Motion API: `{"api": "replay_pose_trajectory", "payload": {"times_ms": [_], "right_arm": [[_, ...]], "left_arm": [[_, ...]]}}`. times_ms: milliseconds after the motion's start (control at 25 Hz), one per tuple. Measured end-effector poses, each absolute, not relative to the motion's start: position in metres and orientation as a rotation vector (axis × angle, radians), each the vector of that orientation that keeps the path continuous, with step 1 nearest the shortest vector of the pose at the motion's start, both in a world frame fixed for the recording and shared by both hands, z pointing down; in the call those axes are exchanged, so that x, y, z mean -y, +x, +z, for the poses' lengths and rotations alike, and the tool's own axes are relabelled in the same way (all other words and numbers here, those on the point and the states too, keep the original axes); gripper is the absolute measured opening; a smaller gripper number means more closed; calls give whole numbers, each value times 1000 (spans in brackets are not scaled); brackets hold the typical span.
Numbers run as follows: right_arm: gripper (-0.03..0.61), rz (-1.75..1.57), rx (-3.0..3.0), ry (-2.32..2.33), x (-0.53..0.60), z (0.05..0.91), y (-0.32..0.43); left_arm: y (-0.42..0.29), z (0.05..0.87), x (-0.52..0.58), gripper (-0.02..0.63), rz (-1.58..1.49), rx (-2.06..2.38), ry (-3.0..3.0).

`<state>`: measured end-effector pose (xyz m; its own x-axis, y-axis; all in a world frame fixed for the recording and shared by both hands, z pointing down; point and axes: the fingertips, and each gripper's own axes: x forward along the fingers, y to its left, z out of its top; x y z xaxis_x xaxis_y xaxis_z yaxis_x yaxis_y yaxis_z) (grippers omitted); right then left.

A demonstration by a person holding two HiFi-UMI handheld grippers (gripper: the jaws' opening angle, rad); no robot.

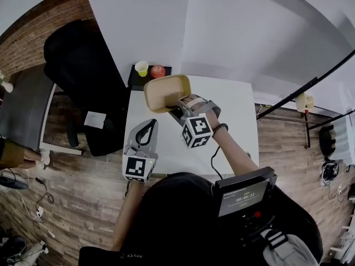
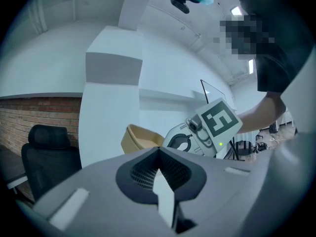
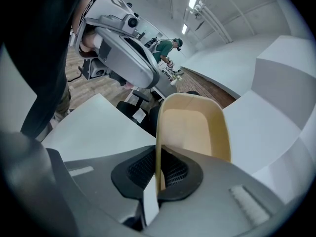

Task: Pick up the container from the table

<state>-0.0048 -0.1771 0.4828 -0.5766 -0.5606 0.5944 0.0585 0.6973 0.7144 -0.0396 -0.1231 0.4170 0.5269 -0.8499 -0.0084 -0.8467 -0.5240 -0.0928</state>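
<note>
The tan open container [image 1: 165,93] hangs tilted above the far part of the white table [image 1: 233,110]. My right gripper [image 1: 180,101] is shut on its near wall. In the right gripper view the thin wall of the container [image 3: 190,132] runs down between the jaws of the right gripper [image 3: 158,154], and its hollow faces me. My left gripper [image 1: 151,122] hovers over the table's left edge, shut with nothing in it. The left gripper view has its closed jaws [image 2: 158,149] low in the middle, with the container [image 2: 136,138] and the right gripper [image 2: 168,141] beyond them.
A yellow-green cup [image 1: 142,67] and a red apple [image 1: 158,71] stand on a black stand at the table's far left corner. A black office chair [image 1: 83,76] is left of the table, and a dark desk [image 1: 25,107] stands further left. White walls rise behind.
</note>
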Motion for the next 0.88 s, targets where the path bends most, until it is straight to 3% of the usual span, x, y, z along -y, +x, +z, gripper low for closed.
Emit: {"api": "replay_pose_trajectory", "payload": {"times_ms": [880], "right_arm": [[25, -859, 2223, 506, 168, 429, -12]], "left_arm": [[-47, 422, 125, -3, -53, -1523, -2671]]}}
